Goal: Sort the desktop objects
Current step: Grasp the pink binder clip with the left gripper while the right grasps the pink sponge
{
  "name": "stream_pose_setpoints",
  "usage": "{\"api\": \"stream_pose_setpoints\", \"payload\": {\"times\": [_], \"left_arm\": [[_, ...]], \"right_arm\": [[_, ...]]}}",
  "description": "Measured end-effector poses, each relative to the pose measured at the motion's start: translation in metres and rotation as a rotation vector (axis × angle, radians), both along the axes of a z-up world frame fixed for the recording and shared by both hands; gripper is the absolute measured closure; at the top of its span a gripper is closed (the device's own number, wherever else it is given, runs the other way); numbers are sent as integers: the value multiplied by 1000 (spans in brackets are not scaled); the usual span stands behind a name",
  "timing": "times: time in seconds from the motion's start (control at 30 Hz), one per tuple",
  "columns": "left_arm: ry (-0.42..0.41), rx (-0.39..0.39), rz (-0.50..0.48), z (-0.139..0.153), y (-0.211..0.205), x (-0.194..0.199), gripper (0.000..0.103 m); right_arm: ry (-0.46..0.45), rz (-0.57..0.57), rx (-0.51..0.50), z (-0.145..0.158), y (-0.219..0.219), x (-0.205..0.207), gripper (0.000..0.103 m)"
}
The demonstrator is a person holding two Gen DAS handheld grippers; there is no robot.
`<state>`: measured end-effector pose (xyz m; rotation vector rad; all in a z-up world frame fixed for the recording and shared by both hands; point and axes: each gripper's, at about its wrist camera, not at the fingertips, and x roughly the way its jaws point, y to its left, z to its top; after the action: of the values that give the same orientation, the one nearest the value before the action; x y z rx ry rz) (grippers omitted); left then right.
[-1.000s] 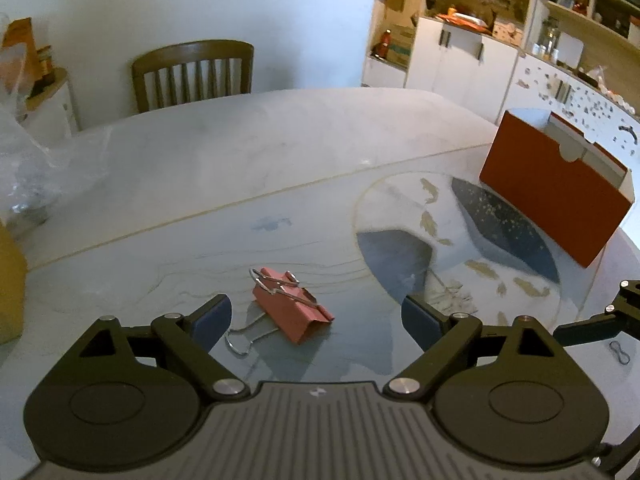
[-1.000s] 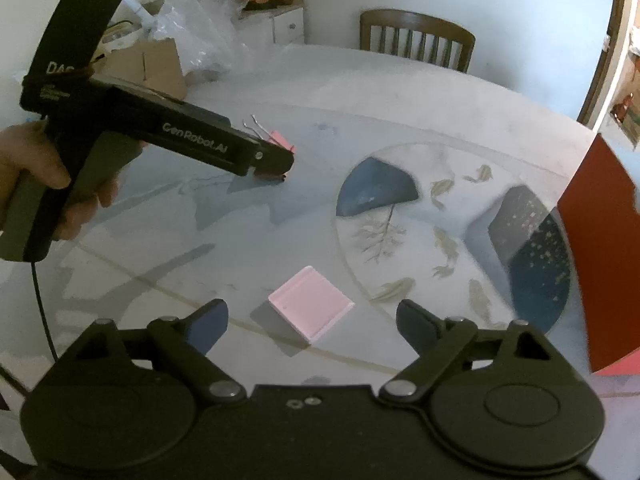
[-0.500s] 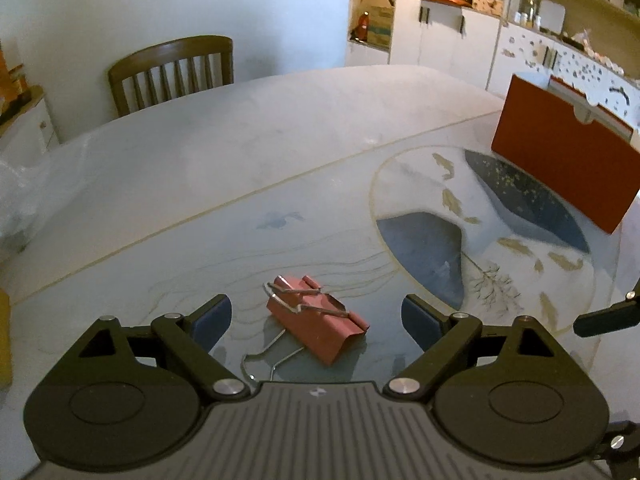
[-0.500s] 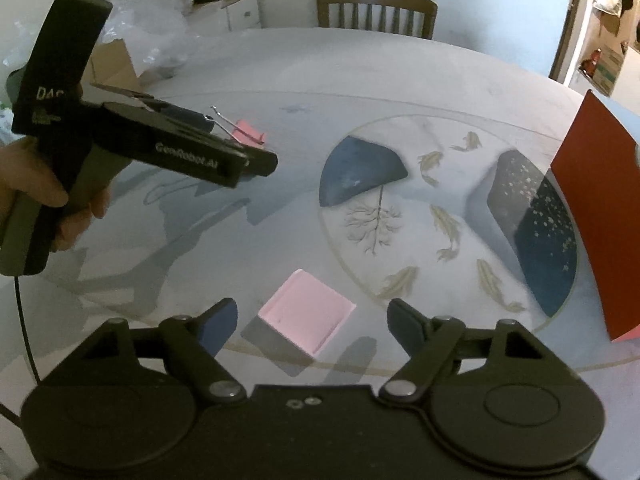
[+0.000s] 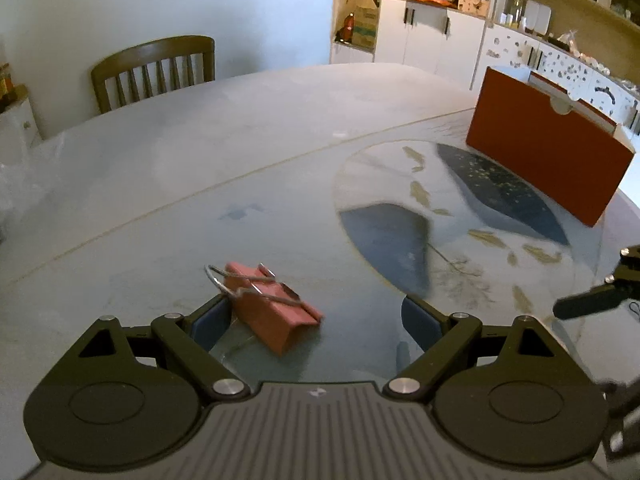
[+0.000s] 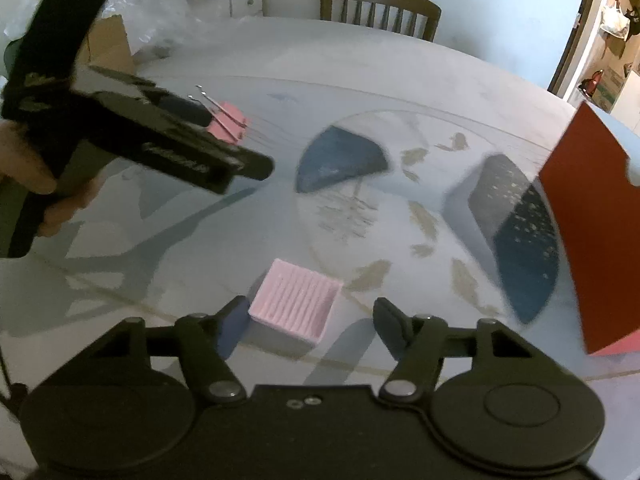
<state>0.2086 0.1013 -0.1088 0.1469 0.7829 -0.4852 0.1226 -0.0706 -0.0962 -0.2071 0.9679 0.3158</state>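
The left gripper [image 5: 316, 316] stands wide open low over the glass-topped table [image 5: 248, 160], and the pink binder clip [image 5: 272, 312] lies between its fingers, close against the left fingertip [image 5: 210, 320] and well clear of the other. The clip's wire handles point up and toward that left fingertip. Beyond it, at the far right of the table, stands the red organizer box [image 5: 548, 160], with a wooden chair [image 5: 154, 72] behind the table.

The right gripper [image 6: 310, 324] is also spread open, with the pink sticky-note pad [image 6: 296, 304] lying flat on the glass between its fingers, nearer the left one. Whether either finger touches the pad I cannot tell.

Only the right wrist view shows the person's hand [image 6: 28, 168] wrapped round the left tool's handle, holding it tilted down toward the clip from the left side; there the clip shows just past the tool's black body. The pad never appears in the left wrist view, which catches only a dark finger of the right tool at its right edge.
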Motion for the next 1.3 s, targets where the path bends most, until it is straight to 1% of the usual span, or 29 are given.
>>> {"api": "stream_pose_setpoints", "payload": {"times": [0.07, 0.13, 0.23, 0.33, 0.43, 0.6, 0.77, 0.8, 0.83, 0.87, 0.9, 0.97, 1.0, 1.03, 1.07, 1.2, 1.3], "left_arm": [[3, -6, 4, 0, -3, -6, 11], [16, -28, 5, 0, -5, -11, 11], [36, -50, -36, 1, -10, -16, 11], [22, -23, -74, 1, -16, -18, 11], [-20, 28, -64, 2, -14, -14, 11], [-33, 84, -35, -2, -5, 3, 11], [-34, 75, -45, -5, -1, 6, 11], [-35, 72, -50, -5, -1, 6, 12], [-34, 67, -54, -4, -1, 6, 17], [-31, 60, -58, -4, -2, 6, 25], [-32, 57, -60, -3, -2, 6, 27], [-34, 58, -63, -2, -3, 5, 39], [-33, 58, -60, -1, -4, 5, 40], [-32, 57, -55, 0, -4, 5, 47], [-31, 56, -48, 0, -4, 5, 50], [-21, 70, -25, 2, -8, 3, 51], [-10, 63, -7, 4, -11, 0, 51]], "right_arm": [[6, -7, -1, 0, -8, 1, 42], [8, -17, -6, 1, -17, 3, 44], [9, -37, -8, 1, -29, 7, 45], [14, -37, -1, 1, -34, 10, 45], [8, -10, 5, 2, -33, 12, 46], [-10, 36, -16, 0, -26, 19, 46], [0, 40, 14, -2, -26, 22, 49], [3, 45, 21, -2, -26, 23, 49], [6, 48, 28, -2, -26, 23, 49], [9, 52, 36, -2, -26, 24, 49], [8, 58, 38, -2, -25, 24, 50], [5, 68, 41, -2, -24, 25, 51], [6, 69, 43, -2, -23, 25, 53], [3, 71, 41, -1, -23, 25, 56], [1, 73, 41, -1, -23, 25, 56], [3, 74, 39, 0, -22, 25, 57], [1, 63, 41, 0, -25, 24, 57]]}}
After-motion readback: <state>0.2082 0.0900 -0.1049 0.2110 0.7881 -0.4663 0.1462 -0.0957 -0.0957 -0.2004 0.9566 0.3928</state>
